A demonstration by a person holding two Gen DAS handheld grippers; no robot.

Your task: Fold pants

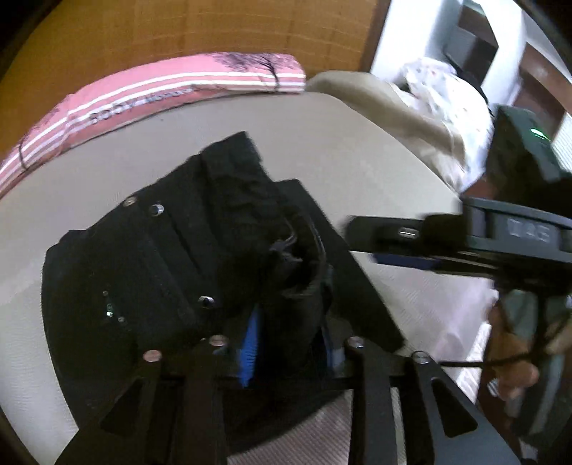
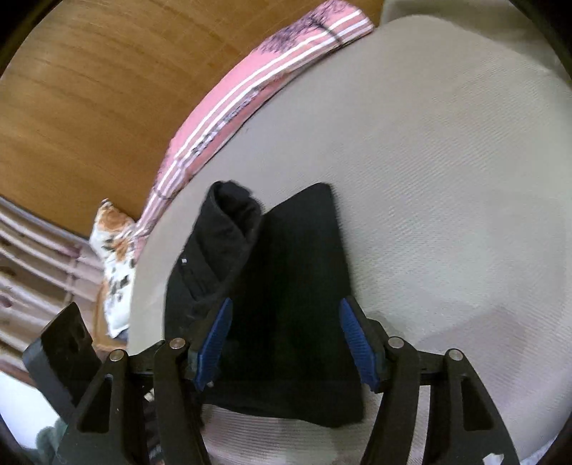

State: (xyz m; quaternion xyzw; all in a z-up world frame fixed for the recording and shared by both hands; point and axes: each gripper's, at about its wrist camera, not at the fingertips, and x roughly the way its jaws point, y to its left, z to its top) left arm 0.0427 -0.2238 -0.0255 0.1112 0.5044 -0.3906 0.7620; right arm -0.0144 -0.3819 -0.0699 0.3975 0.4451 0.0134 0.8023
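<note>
Black pants (image 2: 286, 286) lie partly folded on a pale grey bed sheet (image 2: 447, 179), one part rolled into a thick tube beside a flatter panel, as a person works over them with a two-finger gripper in each hand. The right gripper (image 2: 286, 343) hangs over the flat panel with its blue pads (image 2: 214, 343) spread apart to either side of the cloth, pressing on nothing. In the left wrist view, the left gripper (image 1: 289, 343) sits low over the bunched waistband, where metal rivets (image 1: 156, 209) catch the light; dark folds rise between its blue pads (image 1: 250, 343), but whether the pads pinch the fabric cannot be told from the blurred frame. The right gripper's black body reaches in from the right of that view, a hand (image 1: 514, 343) behind it. A pink striped blanket (image 1: 161, 96) runs along the far edge of the bed against a wooden headboard (image 1: 178, 28), and a floral pillow (image 2: 114, 257) rests at the side.
</note>
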